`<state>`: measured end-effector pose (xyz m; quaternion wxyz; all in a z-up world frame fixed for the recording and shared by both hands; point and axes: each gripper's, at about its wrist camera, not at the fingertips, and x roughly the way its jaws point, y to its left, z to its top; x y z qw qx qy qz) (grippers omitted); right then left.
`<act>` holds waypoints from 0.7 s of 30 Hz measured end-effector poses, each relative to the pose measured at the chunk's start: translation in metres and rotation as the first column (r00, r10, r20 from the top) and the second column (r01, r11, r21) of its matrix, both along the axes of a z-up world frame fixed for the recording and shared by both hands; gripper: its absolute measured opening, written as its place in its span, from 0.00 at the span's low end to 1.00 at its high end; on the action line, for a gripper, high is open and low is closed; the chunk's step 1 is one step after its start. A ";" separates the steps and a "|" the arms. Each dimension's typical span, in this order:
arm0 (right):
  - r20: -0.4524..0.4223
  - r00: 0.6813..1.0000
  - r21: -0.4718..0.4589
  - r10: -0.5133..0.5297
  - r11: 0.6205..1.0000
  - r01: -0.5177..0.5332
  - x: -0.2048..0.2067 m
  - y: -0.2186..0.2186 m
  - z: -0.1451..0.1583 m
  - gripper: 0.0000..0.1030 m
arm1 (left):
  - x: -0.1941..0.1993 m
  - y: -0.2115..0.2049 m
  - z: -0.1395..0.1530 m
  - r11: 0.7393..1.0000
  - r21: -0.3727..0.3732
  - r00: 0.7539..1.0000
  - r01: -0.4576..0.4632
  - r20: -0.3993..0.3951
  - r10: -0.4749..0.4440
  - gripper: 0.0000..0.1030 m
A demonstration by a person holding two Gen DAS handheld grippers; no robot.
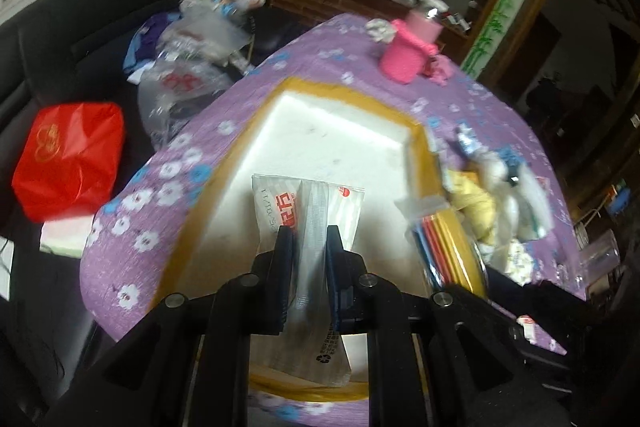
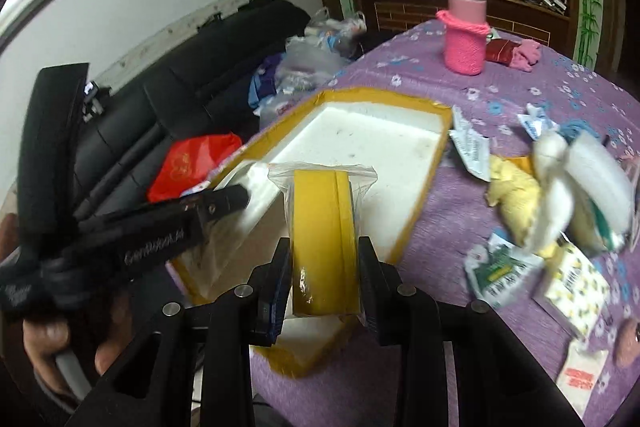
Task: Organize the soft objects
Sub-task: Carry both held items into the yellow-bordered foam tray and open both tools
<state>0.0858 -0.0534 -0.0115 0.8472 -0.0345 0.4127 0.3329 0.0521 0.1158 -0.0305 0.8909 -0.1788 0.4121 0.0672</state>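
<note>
The tissue pack (image 1: 310, 211), a white plastic-wrapped packet with red print, is clenched between the fingers of the left gripper (image 1: 310, 247) and hangs over the near part of the foam box (image 1: 340, 123), a white tray with yellow taped rims. The sponge bag (image 2: 324, 227), a clear zip bag with flat yellow pads inside, is grasped by the right gripper (image 2: 324, 255) and stands upright between its fingers, above the box's near edge. In the right wrist view the left gripper (image 2: 236, 201) reaches in from the left side, its tip over the box with the pale packet at it.

To the right of the right gripper, a heap of soft things (image 2: 560, 187) lies on the worktop (image 2: 460, 227), which wears a purple flowered cloth: yellow cloth, white wrapped pieces, small printed packets. Far ahead stands a pink knitted bottle cover (image 2: 466, 43) on a flask. Left of the worktop, a black sofa (image 2: 160, 99) carries a red bag (image 2: 192, 167).
</note>
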 end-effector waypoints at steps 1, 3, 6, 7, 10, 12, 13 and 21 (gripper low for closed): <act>-0.006 1.000 -0.008 0.002 1.000 -0.002 0.001 0.006 -0.002 0.30 | 0.000 0.005 -0.006 1.000 -0.007 1.000 -0.005 -0.013 0.005 0.13; -0.009 1.000 -0.035 -0.004 0.999 0.003 0.004 0.019 -0.006 0.30 | 0.000 0.008 -0.010 1.000 -0.022 1.000 -0.009 -0.022 0.009 0.13; -0.025 1.000 -0.064 -0.012 0.998 0.011 0.018 0.040 -0.015 0.30 | -0.001 0.010 -0.015 0.999 -0.035 1.000 -0.005 -0.031 0.004 0.13; -0.026 0.999 -0.077 -0.018 0.997 0.016 0.019 0.046 -0.016 0.30 | -0.001 0.009 -0.016 0.999 -0.032 0.999 -0.003 -0.033 0.002 0.13; -0.039 0.999 -0.098 -0.028 0.995 0.024 0.022 0.056 -0.023 0.31 | -0.001 0.010 -0.020 0.999 -0.032 0.999 0.001 -0.045 -0.002 0.13; -0.053 0.998 -0.101 -0.029 0.995 0.023 0.022 0.058 -0.025 0.31 | -0.001 0.010 -0.022 1.000 -0.024 0.999 0.005 -0.051 -0.006 0.13; -0.051 0.998 -0.102 -0.030 0.994 0.025 0.020 0.060 -0.024 0.32 | -0.001 0.011 -0.023 1.000 -0.014 0.999 -0.001 -0.048 0.000 0.15; 0.016 0.999 -0.090 -0.039 0.995 0.040 0.011 0.052 -0.015 0.59 | -0.007 0.013 -0.021 1.000 -0.018 1.000 -0.016 -0.016 0.016 0.47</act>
